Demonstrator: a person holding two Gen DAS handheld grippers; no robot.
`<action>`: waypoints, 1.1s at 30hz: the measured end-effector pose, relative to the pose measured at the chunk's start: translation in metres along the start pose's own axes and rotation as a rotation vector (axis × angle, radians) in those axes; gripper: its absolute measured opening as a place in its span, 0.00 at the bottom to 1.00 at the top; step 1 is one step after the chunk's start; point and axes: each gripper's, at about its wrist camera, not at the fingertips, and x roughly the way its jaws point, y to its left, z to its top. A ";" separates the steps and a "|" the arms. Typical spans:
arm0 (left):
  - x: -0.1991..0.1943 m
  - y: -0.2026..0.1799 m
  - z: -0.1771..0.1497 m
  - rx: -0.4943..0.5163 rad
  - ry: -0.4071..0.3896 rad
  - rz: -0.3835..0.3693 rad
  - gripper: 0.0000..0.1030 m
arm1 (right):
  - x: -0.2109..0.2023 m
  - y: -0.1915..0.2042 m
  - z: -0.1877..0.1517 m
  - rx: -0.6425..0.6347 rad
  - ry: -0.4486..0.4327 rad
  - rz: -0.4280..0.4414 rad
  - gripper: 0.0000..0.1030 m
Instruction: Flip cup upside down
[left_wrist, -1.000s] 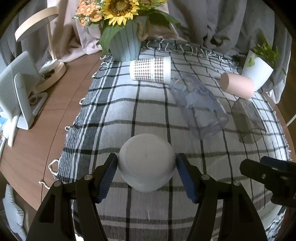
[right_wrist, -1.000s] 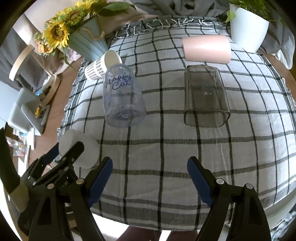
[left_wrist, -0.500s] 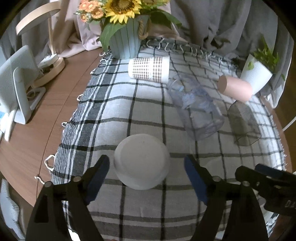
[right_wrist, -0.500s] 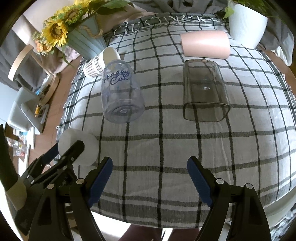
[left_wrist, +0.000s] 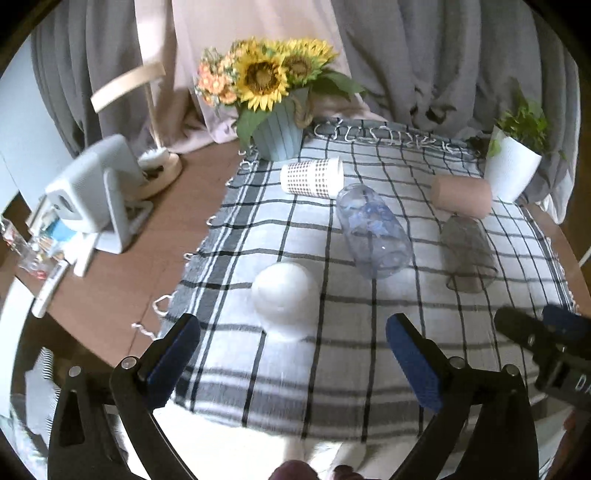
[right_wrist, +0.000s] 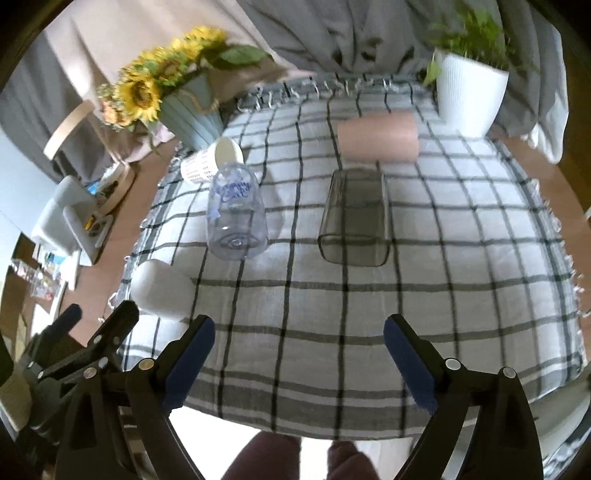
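on the near left part of the checked grey cloth (left_wrist: 369, 354), just ahead of the wide, empty left claw (left_wrist: 293, 356), the round-bottomed white cup (left_wrist: 285, 293) stands mouth down; the right claw (right_wrist: 299, 360), also wide, sits farther right.

Cup (left_wrist: 285, 295) on cloth (left_wrist: 369, 354), left of glasses (left_wrist: 373, 230)

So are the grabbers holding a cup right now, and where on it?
No, nothing is held. The left gripper is open, with the white cup standing upside down on the cloth beyond its fingers. The right gripper is open and empty too.
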 end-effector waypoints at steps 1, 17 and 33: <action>-0.005 0.000 -0.002 0.001 -0.003 -0.003 1.00 | -0.009 0.001 -0.003 -0.011 -0.023 -0.008 0.90; -0.125 0.033 -0.050 0.036 -0.152 -0.047 1.00 | -0.133 0.030 -0.079 -0.011 -0.277 -0.090 0.91; -0.200 0.052 -0.081 0.036 -0.259 -0.115 1.00 | -0.219 0.058 -0.154 0.029 -0.461 -0.140 0.96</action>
